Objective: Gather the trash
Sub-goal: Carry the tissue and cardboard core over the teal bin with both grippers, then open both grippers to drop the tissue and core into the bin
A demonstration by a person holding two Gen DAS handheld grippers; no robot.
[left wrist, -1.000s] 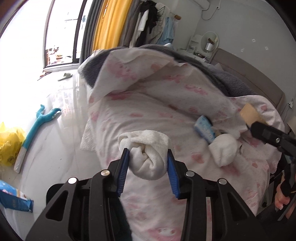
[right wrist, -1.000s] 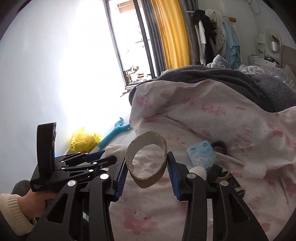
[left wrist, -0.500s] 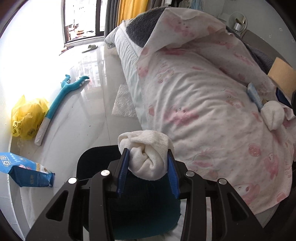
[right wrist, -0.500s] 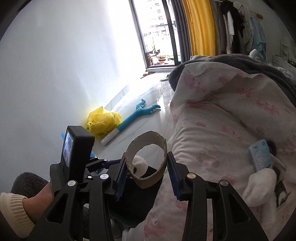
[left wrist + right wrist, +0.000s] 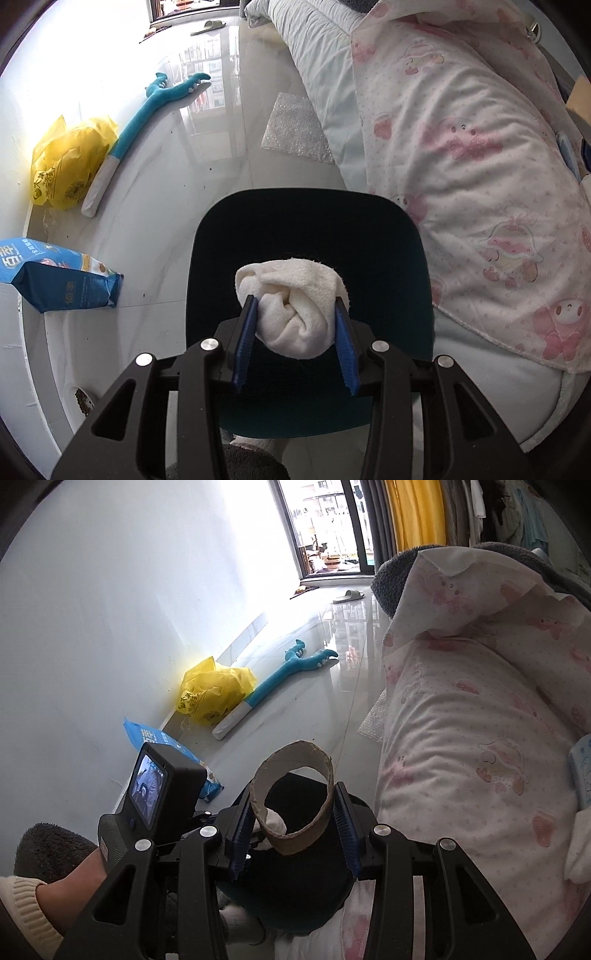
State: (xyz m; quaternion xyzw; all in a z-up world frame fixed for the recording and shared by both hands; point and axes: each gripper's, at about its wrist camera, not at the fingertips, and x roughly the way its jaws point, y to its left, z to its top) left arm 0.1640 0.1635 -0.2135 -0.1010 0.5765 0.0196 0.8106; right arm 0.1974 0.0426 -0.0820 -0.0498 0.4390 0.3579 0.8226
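Note:
My left gripper is shut on a crumpled white tissue wad and holds it right over the open mouth of a dark teal trash bin on the floor beside the bed. My right gripper is shut on an empty cardboard tube, held just above the same bin. In the right wrist view the left gripper's body and its camera sit at the left, and the white wad shows through the tube.
A bed with a pink-patterned quilt fills the right. On the white floor lie a yellow plastic bag, a teal long-handled toy, a blue snack bag and a bubble-wrap sheet. A white wall stands left.
Both grippers swung away from the bed top and down toward the floor. The bin has come fully under the left gripper. Both grips are unchanged.

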